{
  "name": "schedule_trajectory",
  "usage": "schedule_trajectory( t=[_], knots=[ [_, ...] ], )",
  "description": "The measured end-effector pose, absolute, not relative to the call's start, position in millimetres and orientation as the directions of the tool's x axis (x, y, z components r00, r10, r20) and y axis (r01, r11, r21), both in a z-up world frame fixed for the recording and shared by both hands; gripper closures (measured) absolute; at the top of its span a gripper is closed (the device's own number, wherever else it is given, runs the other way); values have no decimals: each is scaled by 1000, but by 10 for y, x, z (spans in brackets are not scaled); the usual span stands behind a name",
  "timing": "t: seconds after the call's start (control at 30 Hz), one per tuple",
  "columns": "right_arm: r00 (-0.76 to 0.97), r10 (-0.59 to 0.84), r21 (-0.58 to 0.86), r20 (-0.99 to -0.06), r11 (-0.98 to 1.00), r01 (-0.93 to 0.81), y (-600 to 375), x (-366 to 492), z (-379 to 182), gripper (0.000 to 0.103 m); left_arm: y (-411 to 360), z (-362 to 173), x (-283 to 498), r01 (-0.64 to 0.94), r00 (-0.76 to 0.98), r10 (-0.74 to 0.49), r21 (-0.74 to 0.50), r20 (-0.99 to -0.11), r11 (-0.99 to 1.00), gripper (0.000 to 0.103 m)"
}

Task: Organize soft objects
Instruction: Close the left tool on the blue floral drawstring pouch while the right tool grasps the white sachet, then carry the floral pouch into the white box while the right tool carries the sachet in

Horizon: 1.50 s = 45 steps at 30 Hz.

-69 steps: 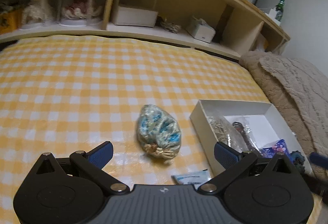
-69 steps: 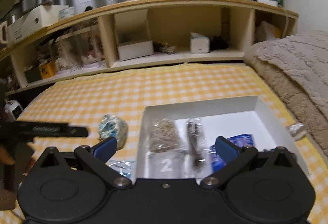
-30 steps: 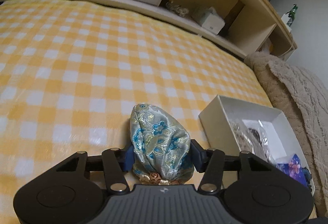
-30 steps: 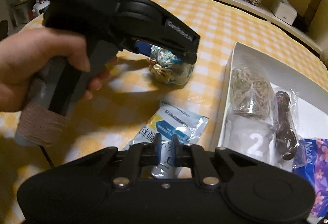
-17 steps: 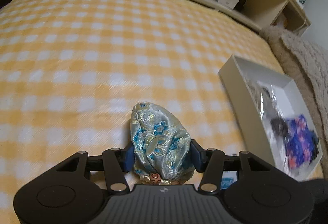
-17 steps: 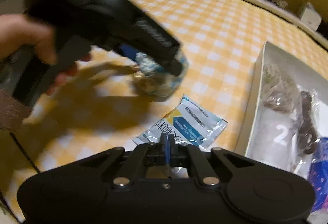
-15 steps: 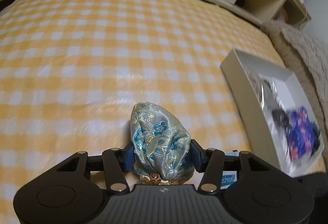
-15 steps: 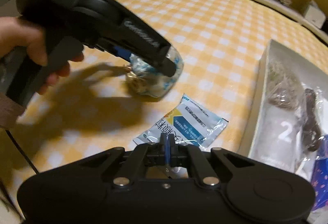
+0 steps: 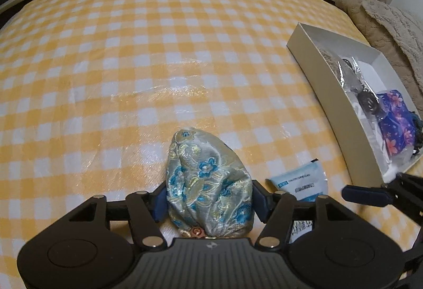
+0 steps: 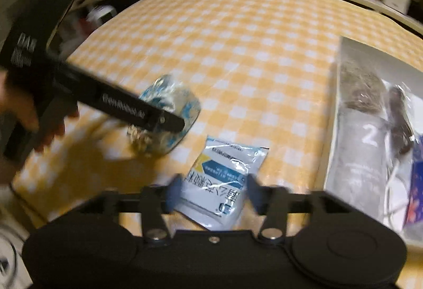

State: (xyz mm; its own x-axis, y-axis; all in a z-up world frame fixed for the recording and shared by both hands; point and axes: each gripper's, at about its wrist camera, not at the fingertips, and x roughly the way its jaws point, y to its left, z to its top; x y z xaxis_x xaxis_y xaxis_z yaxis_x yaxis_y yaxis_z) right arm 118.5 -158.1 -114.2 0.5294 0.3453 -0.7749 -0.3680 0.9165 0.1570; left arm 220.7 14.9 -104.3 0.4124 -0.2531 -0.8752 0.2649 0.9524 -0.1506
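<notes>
The left gripper (image 9: 208, 203) squeezes the flowery pouch (image 9: 208, 183). The right gripper (image 10: 211, 192) is apart around the blue packet (image 10: 224, 180). Neither is in the white box (image 9: 312, 61) on the right yet.

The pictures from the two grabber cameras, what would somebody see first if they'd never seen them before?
First comes the shiny blue-flowered pouch, pinched in the left gripper low in the middle of the left view, over the yellow checked cloth. Next, the white box of small packets on the right. In the right view, the right gripper is open around a blue-and-white packet lying on the cloth.
</notes>
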Motion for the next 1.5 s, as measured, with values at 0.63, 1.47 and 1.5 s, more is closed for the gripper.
schedule_trajectory(
  t=[0.63, 1.47, 1.5],
  knots=[
    [563, 168, 130, -809, 986, -107, -1394, 1345, -1443, 40, -41, -1130, 2272, 343, 450, -225, -65, -864, 937, 43],
    [717, 236, 173, -656, 972, -160, -1935, 1421, -768, 56, 174, -494, 2002, 237, 596, -315, -214, -739, 948, 49],
    [726, 229, 165, -649, 973, -159, -1952, 1422, -735, 56, 165, -458, 1979, 239, 605, -315, -211, -731, 948, 49]
  ],
)
